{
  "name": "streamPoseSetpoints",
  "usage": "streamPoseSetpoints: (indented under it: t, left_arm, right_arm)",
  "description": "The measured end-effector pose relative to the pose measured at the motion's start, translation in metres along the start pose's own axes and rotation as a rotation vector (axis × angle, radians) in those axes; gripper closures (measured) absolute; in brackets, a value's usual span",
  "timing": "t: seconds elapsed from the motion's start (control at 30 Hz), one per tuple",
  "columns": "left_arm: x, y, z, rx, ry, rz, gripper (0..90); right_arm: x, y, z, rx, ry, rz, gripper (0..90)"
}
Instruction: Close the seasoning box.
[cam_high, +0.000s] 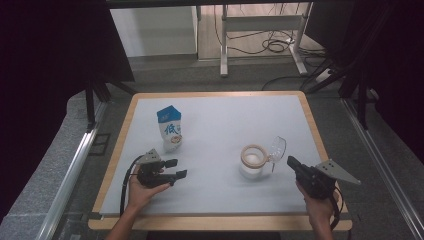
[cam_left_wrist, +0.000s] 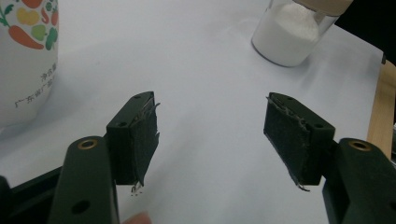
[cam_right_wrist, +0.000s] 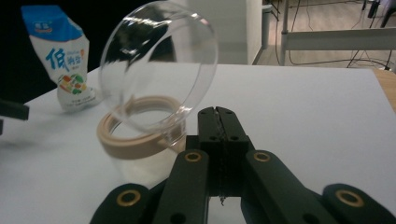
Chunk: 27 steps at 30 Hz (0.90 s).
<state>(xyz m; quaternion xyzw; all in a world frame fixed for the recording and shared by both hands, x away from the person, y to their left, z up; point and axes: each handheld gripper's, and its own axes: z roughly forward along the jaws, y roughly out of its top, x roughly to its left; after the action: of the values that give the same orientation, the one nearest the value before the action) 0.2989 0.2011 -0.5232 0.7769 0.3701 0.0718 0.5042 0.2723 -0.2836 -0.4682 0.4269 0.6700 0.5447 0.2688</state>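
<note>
A glass jar (cam_high: 252, 161) with a beige rim (cam_right_wrist: 133, 138) stands right of the table's middle, with white powder (cam_left_wrist: 289, 33) in it. Its clear hinged lid (cam_right_wrist: 159, 65) is tipped up and open, toward the right gripper. My right gripper (cam_high: 290, 161) lies just right of the jar, its jaws shut together with nothing between them (cam_right_wrist: 218, 113), just behind the raised lid. A blue-and-white printed bag (cam_high: 170, 128) stands upright to the left of centre. Below it my left gripper (cam_high: 177, 168) is open and empty (cam_left_wrist: 210, 135), pointing right across the table toward the jar.
The white mat (cam_high: 225, 115) has a wooden border (cam_high: 220, 222) all round. Grey floor, a metal table frame (cam_high: 260, 30) and cables lie beyond the far edge. Dark curtains hang at both sides.
</note>
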Motion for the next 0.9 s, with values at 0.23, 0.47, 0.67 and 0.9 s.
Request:
streamPoseSetpoints:
  t: [0.23,0.47,0.67,0.9]
  left_arm:
    - [-0.001,0.000,-0.002,-0.001,-0.004,0.004,34.8]
    - [-0.004,0.000,-0.002,0.003,-0.007,0.010,34.9]
    - [-0.004,0.000,-0.001,0.007,-0.012,0.006,34.9]
    - [-0.006,-0.001,0.000,0.012,-0.013,0.007,34.9]
  right_arm:
    - [-0.005,0.008,0.012,-0.019,-0.009,0.022,90.0]
    - [-0.006,0.009,0.017,-0.014,-0.019,0.025,90.0]
    - [-0.004,0.010,0.022,-0.010,-0.016,0.021,90.0]
    - [0.000,0.012,0.027,-0.007,-0.019,0.005,90.0]
